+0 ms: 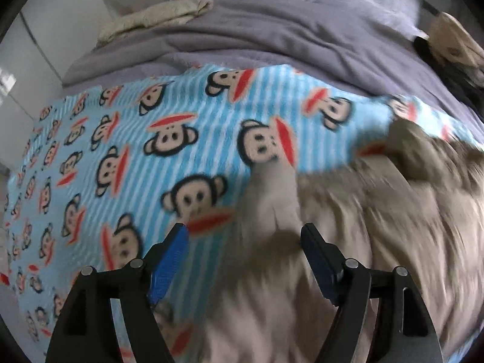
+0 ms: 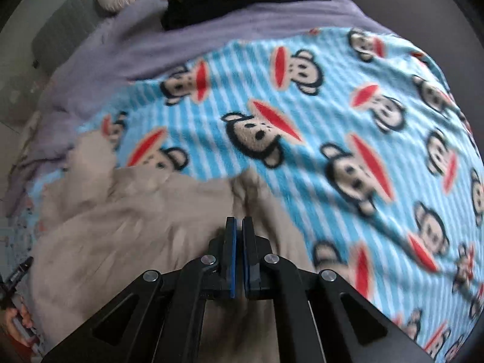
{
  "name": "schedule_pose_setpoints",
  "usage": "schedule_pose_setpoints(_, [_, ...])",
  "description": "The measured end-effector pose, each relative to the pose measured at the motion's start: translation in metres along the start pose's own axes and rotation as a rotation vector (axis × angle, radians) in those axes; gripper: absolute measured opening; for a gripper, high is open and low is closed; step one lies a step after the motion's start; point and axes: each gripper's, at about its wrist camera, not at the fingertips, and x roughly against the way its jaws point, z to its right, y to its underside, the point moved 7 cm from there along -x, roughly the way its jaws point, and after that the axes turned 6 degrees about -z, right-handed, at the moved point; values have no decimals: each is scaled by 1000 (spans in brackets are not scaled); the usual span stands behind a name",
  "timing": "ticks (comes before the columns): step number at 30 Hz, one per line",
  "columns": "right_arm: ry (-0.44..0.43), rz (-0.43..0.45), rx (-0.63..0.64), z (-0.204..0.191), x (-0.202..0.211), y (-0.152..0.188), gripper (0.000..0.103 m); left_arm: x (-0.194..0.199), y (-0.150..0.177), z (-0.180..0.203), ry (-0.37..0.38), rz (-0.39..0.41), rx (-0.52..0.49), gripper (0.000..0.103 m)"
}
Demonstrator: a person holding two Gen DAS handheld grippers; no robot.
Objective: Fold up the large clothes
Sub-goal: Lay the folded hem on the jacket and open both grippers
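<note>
- The left claw (image 1: 245, 236) is released: its blue-padded fingers (image 1: 169, 260) stand wide apart above the garment with nothing between them.
- The right claw (image 2: 239, 227) is all but clenched: its pads are nearly together with only a thin slit between them, and no cloth shows in that slit.
- Both claws point steeply down at the bed.
- The task's thing, a beige garment (image 1: 348, 242), lies crumpled on a blue blanket (image 1: 169, 139). In the left wrist view it fills the lower right. In the right wrist view it fills the lower left (image 2: 127, 220), directly under the right claw.
- A narrow tongue of the beige cloth (image 1: 272, 187) reaches up onto the blanket just ahead of the left claw.
- The blanket is fleece, light blue with white stripes, printed all over with cartoon monkey heads (image 1: 193, 196) with dark ears and wide red mouths. No writing or brand label can be read on it or on the garment; much of both views is blurred.
- Under and beyond the blanket lies a rumpled lilac cover (image 1: 272, 33) on the bed.
- On the far side of the cover sit a cream cloth (image 1: 157, 15) at the left and dark clothes (image 2: 248, 3) at the other end.
- At the lower left edge of the right wrist view a hand (image 2: 18, 329) holds the other claw's handle.
</note>
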Motion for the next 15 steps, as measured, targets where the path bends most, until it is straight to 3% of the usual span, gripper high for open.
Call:
schedule_pose_setpoints(1, [-18,1,-6,-1,10,13,17,8,11,3,8,-5,-18,78])
schedule_pose_setpoints(2, [-25,-1,-8,0,16,24,33,15,23,6,15,-13,-33,78])
schedule_pose_setpoints(4, [-41,0,-24,0,30,54,55,25,49,12,26,-32,-54,78])
schedule_pose_setpoints(12, [-119,-72,-89,2,49,152,55,42,136,46,98,-107,-68,79])
schedule_pose_setpoints(13, [-139,-92,-101,2,48,162,56,42,142,46,101,-106,-61,83])
schedule_pose_setpoints(14, [-151,-108,-108,2,46,171,57,43,149,46,101,-102,-43,100])
schedule_pose_setpoints(15, [-159,-122,-114,3,43,177,58,45,154,45,101,-95,-28,103])
